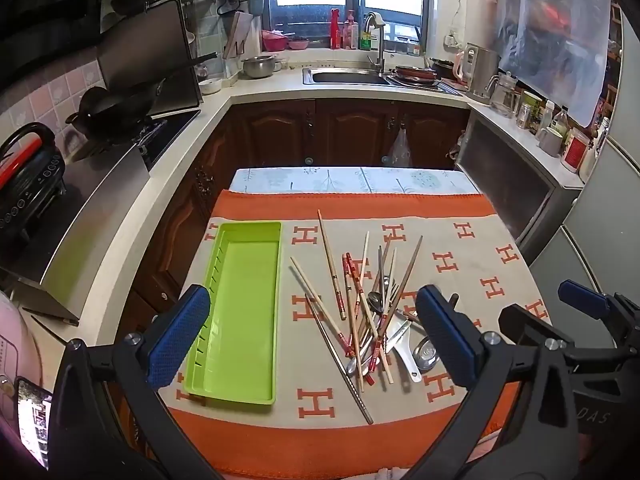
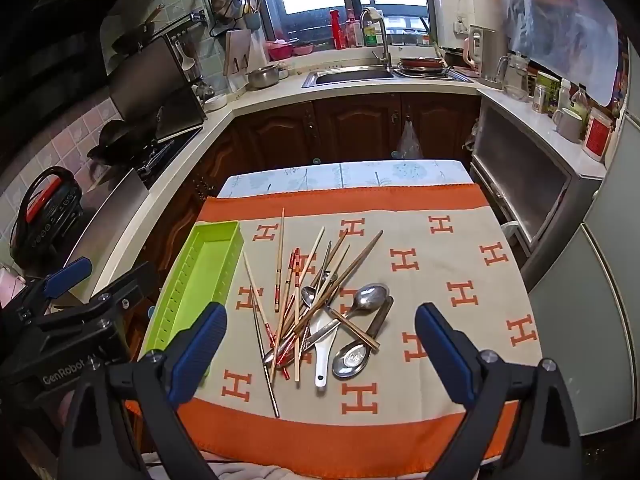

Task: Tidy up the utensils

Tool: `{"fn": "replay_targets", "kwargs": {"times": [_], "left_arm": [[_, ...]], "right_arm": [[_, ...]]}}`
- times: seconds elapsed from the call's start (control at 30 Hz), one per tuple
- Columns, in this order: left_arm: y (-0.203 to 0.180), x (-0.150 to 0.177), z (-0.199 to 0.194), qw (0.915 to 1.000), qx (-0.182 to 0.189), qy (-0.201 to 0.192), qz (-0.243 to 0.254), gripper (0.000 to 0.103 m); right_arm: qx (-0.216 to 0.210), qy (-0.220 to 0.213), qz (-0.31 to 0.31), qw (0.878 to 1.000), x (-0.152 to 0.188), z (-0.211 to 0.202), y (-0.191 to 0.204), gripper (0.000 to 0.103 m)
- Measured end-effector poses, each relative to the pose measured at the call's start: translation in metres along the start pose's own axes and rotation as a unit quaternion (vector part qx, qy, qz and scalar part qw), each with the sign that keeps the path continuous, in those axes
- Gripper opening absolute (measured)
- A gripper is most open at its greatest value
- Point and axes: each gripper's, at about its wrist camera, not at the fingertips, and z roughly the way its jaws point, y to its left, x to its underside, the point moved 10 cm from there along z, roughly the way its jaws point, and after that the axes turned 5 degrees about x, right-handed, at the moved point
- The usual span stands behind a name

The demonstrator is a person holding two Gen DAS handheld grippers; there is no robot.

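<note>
Lying on the desk's H-patterned orange cloth (image 2: 460, 248): heap of chopsticks (image 2: 320, 276), steel spoons (image 2: 366, 298) and a white spoon (image 2: 322, 354); empty green tray (image 1: 240, 312) alongside, apart. Left gripper (image 1: 312, 336) and right gripper (image 2: 320, 356): fingers apart, holding nothing.

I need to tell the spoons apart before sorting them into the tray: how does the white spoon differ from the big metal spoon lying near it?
The white spoon is opaque white and looks ceramic or plastic; the big metal spoon is shiny steel. The white spoon's handle points toward the camera, while the metal spoon's bowl lies farther away, to the right. The white spoon is partly buried under chopsticks; the metal spoon's bowl is fully exposed. Both lie flat on the cloth, outside the green tray.
</note>
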Motion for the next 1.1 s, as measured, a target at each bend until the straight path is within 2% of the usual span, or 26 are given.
{"fn": "replay_targets", "kwargs": {"times": [0.4,1.1], "left_arm": [[0.001,0.005,0.016,0.9998,0.010,0.013,-0.006,0.102],[0.002,0.014,0.032,0.9992,0.006,0.038,-0.012,0.102]], "right_arm": [[-0.005,0.011,0.005,1.000,0.003,0.006,0.000,0.096],[-0.009,0.021,0.001,1.000,0.008,0.012,0.003,0.096]]}}
